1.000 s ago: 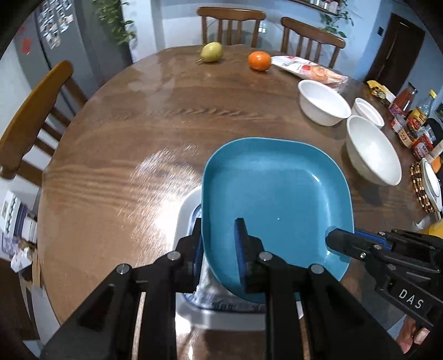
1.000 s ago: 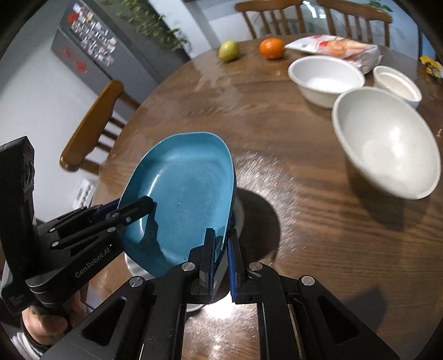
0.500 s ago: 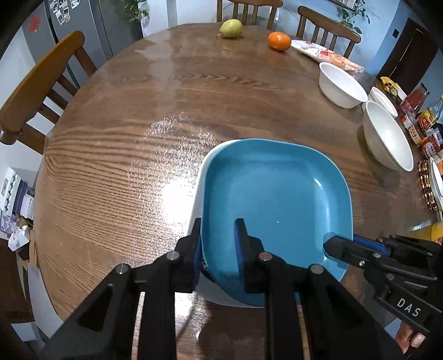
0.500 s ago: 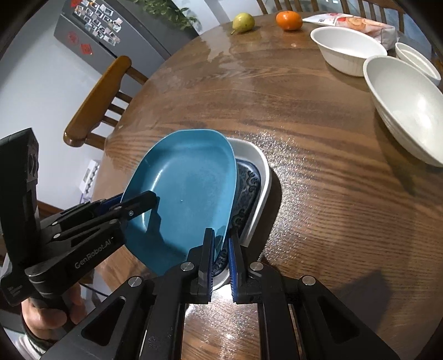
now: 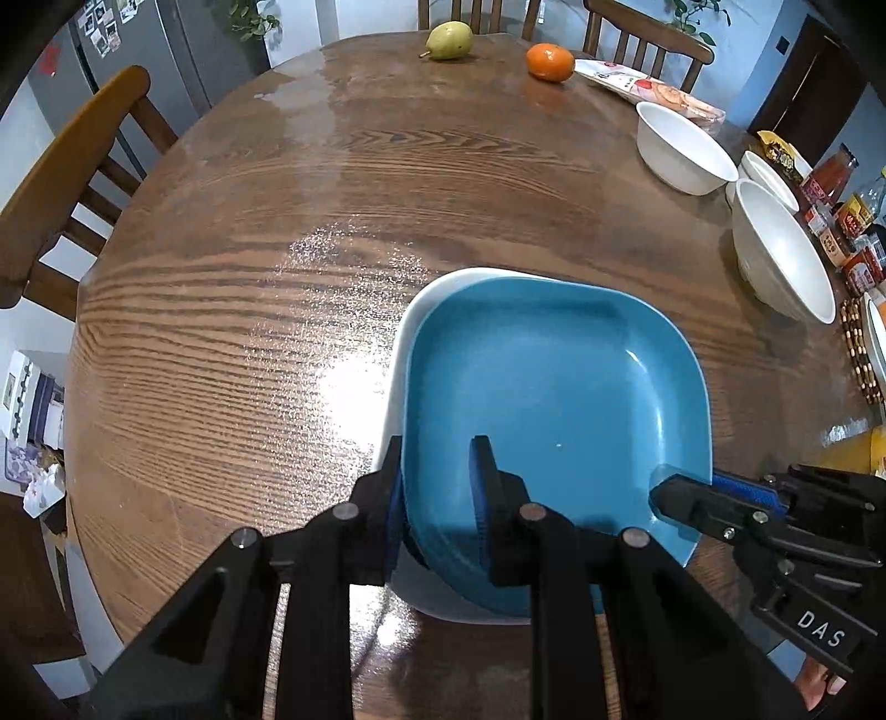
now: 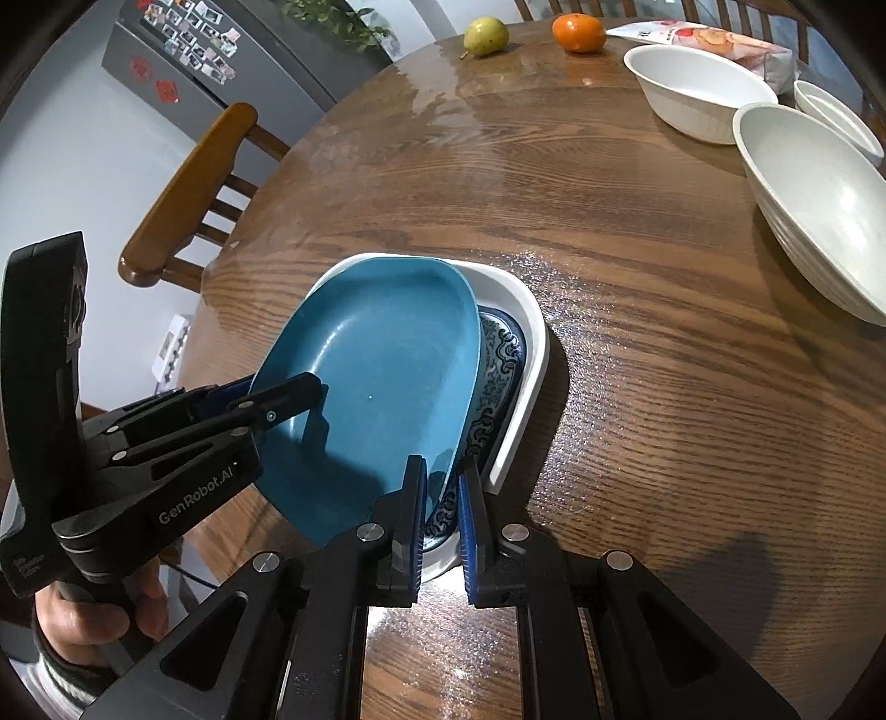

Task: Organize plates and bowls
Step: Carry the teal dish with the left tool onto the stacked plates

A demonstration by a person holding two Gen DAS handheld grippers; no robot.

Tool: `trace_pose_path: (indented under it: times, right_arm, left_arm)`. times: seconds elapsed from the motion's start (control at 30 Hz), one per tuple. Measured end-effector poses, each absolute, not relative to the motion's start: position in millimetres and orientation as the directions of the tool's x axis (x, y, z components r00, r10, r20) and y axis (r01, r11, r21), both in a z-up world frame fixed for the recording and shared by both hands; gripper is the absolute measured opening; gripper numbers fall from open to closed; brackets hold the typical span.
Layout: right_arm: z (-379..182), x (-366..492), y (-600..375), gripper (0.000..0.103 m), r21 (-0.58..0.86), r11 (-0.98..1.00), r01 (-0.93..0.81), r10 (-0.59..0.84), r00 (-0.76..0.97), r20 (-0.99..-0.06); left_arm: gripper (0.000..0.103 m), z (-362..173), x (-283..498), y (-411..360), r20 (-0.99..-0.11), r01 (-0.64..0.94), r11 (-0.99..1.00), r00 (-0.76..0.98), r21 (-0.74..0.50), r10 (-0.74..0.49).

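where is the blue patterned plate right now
In the right wrist view, the blue patterned plate lies inside the white square dish near the table's front edge, mostly covered by the teal plate that both tools hold tilted over it.

The plate (image 5: pixel 559 387) is plain teal-blue, glossy, with one tiny white speck. Under it lies a plate (image 6: pixel 498 382) patterned in dark blue scrollwork on white, and under that a plain white dish (image 6: pixel 529 354). The three bowls (image 6: pixel 819 194) are plain white. The table (image 5: pixel 277 277) is brown wood with dark streaky grain and pale glare patches. The left claw (image 5: pixel 437 498) and right claw (image 6: pixel 443 504) are black with blue pads; white lettering marks both tools' bodies. The pear (image 5: pixel 448 40) is yellow-green, the orange (image 5: pixel 549 62) bright orange. The chair (image 5: pixel 66 160) is warm brown. The packet (image 5: pixel 648 88) is white with red print.
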State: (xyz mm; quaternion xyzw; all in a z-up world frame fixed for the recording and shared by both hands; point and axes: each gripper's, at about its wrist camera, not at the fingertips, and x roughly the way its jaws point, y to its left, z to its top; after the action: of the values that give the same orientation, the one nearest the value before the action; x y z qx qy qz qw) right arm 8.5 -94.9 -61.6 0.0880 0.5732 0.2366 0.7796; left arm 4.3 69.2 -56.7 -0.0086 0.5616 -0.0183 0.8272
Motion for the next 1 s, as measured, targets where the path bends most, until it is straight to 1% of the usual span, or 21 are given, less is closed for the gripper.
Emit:
trace_pose_path:
  times: [0.27, 0.4, 0.63, 1.0]
  right_arm:
    - [-62.2, 10.1, -94.9, 0.012, 0.412, 0.873, -0.26, 0.47, 0.227, -0.853]
    - [-62.9, 11.2, -97.0, 0.012, 0.418, 0.874, -0.249, 0.472, 0.227, -0.852]
    - [-57.3, 6.2, -90.5, 0.012, 0.358, 0.892, -0.278, 0.428, 0.256, -0.867]
    - [-56.8, 6.2, -89.9, 0.012, 0.346, 0.895, -0.283, 0.419, 0.261, -0.87]
  left_arm:
    - [0.02, -56.5, 3.8, 69.7, -0.931, 0.033, 0.999, 0.363, -0.025, -0.036]
    - [0.022, -56.1, 3.9, 69.4, -0.93, 0.031, 0.999, 0.365, -0.024, -0.033]
    - [0.023, -54.8, 2.2, 65.8, -0.926, 0.041, 0.999, 0.378, 0.006, -0.01]
    - [0.023, -54.0, 2.0, 67.0, -0.924, 0.043, 0.999, 0.382, 0.013, -0.005]
